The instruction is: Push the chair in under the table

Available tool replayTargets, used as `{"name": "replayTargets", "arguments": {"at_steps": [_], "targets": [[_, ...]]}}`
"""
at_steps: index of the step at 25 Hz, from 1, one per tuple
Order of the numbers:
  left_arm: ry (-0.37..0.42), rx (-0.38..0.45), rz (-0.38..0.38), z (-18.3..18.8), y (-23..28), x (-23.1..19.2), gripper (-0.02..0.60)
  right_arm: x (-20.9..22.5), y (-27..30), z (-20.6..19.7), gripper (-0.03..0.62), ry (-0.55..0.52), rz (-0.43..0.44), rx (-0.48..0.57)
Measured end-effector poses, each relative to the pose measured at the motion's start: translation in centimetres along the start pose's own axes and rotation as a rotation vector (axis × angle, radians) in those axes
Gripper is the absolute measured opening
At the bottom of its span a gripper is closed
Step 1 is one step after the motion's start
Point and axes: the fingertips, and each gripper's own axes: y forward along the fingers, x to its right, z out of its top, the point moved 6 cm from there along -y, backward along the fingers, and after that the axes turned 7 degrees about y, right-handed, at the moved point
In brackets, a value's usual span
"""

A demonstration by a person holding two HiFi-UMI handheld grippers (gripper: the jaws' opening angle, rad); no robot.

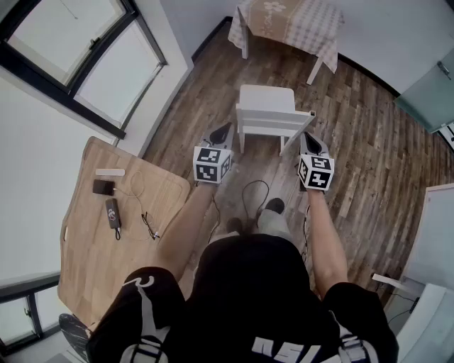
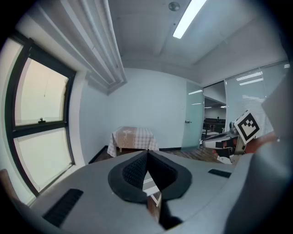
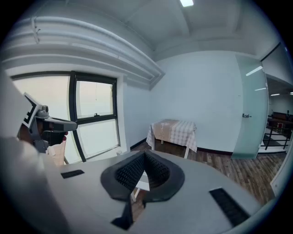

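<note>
Left gripper (image 1: 226, 128) and right gripper (image 1: 306, 135), jaws pressed together on nothing, sit at either end of the back of the chair (image 1: 266, 106), likely to push it squarely, while it stands well short of the cloth-covered table (image 1: 291, 21) beyond.

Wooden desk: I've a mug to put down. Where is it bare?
The wooden desk is bare on its near half, this side of the black device and cable. Its far end, by the window, is crowded.
</note>
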Motion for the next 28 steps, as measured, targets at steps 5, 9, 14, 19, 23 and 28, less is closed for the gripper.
{"name": "replayTargets", "arguments": {"at_steps": [5, 9, 14, 19, 23, 28], "targets": [[0.004, -0.002, -0.016, -1.2, -2.4, -0.3, 0.026, -2.2, -1.5, -1.7, 0.012, 0.01, -0.008, -0.002], [0.011, -0.006, -0.024, -1.8, -3.6, -0.5, 0.026, -2.8, -2.8, -2.3, 0.012, 0.016, -0.029, 0.009], [0.013, -0.007, -0.031, -2.0, -4.2, -0.7, 0.025, -3.2, -3.5, -2.7, 0.012, 0.018, -0.043, 0.01], [0.02, -0.018, -0.04, -2.3, -3.7, -0.3, 0.025, -3.0, -3.4, -3.4, 0.014, 0.022, -0.048, -0.003], [0.025, -0.032, -0.04, -2.7, -2.4, -0.2, 0.026, -2.0, -2.6, -3.8, 0.014, 0.018, -0.05, -0.019], [0.018, -0.059, -0.038, -2.9, -0.1, 0.5, 0.025, 0.8, -0.7, -4.2, 0.014, 0.023, -0.056, -0.06]]}}
